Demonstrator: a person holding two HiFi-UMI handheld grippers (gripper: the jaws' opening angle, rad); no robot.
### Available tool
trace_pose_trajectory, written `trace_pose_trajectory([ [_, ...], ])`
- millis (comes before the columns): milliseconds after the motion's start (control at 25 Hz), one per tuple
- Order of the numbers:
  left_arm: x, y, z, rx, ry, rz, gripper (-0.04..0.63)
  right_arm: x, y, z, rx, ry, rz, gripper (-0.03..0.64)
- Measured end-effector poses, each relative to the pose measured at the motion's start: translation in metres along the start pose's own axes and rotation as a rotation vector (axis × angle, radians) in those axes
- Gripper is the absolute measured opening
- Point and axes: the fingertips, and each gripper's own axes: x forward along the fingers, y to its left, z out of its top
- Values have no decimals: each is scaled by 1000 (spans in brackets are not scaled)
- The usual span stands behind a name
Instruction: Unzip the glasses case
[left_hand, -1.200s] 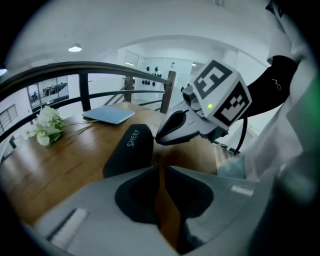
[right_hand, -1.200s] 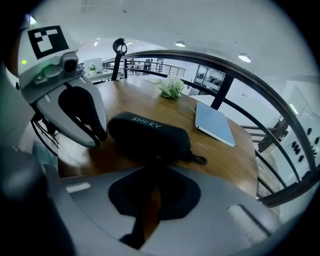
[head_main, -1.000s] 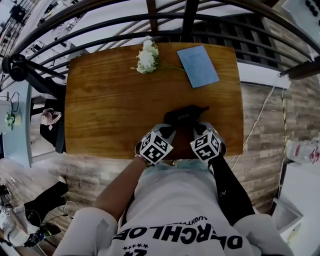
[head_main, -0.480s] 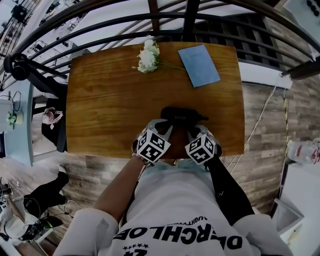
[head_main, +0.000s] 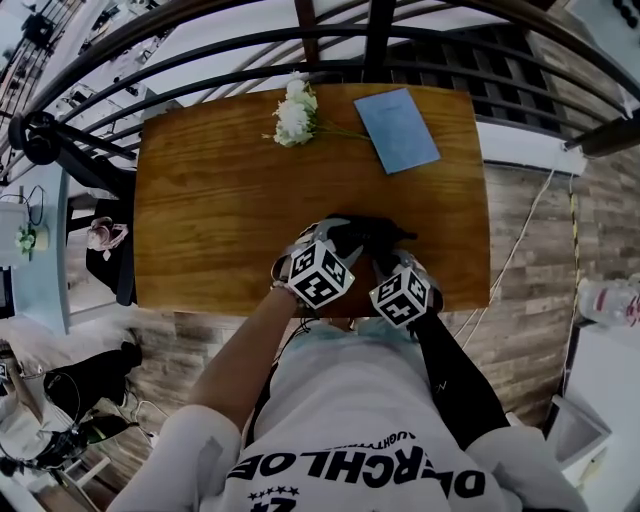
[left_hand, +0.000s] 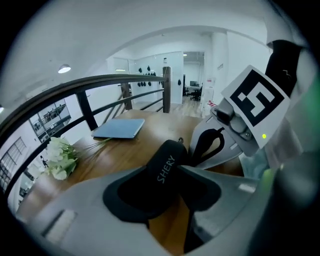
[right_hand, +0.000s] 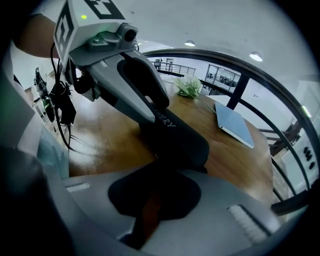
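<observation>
Left tool (left_hand: 160, 187) clamps the glasses case (left_hand: 167, 160), right tool (right_hand: 155, 192) pinches its end. Looks like unzipping's only starting. Needs a steady pull round next, I'd guess.

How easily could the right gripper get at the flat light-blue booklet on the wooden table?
Probably not yet: the right gripper looks shut on the black glasses case. The light-blue booklet itself lies uncovered, with bare wooden table between.

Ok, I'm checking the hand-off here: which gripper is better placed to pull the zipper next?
Probably the right. The left gripper is clamped on the body of the glasses case, steadying it; the right gripper sits at its end, seemingly free to unzip.
</observation>
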Motion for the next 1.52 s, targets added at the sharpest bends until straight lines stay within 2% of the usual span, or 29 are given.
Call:
trace_pose_trajectory([
  [1280,-1,0,-1,-11,-39,16,175,-13,-32,-21,60,38,-124,29],
  [1520,-1,0,-1,10,-49,15,175,-14,-41,-22,63,37,-149,31],
])
